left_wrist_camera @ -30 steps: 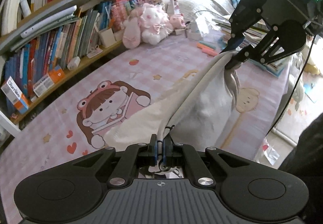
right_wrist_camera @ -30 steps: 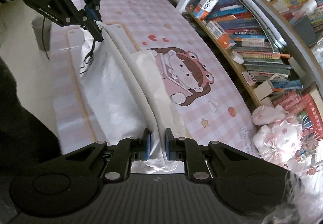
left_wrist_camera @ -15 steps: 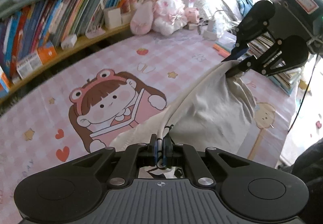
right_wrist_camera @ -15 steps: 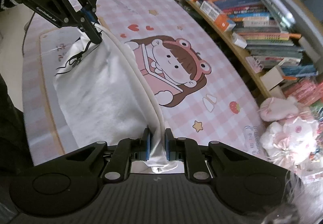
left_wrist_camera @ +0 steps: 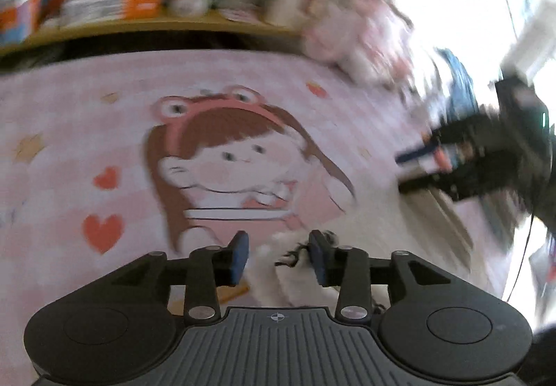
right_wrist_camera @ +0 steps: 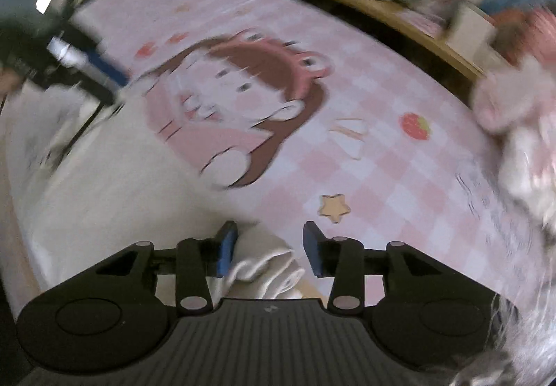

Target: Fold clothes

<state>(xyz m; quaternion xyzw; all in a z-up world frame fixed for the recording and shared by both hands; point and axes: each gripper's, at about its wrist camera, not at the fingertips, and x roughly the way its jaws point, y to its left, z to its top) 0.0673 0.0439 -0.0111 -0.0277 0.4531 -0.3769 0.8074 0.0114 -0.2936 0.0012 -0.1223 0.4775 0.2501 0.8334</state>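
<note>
Left wrist view caught the left gripper [left_wrist_camera: 278,255] low over the pink cartoon-print table [left_wrist_camera: 69,142], its jaws just sprung partway apart, and the white garment [left_wrist_camera: 365,233] sat loose between the pads, a dark drawstring showing at the corner, nothing pinched. Over on the right wrist view it was the same story: the right gripper [right_wrist_camera: 267,252] had its jaws just parted too, and a rolled hem of the garment [right_wrist_camera: 104,177] lay slack in the gap, touching neither pad that I could make out. Both frames were badly smeared, so fine contact was hard to call. The cloth's long axis ran from one gripper across to the other, its body spread on the table toward the person's side of the cartoon girl. Each gripper sat right at its own end, neither nearer. Looked like a fold just laid down; the next grab likely starts from these ends.
</note>
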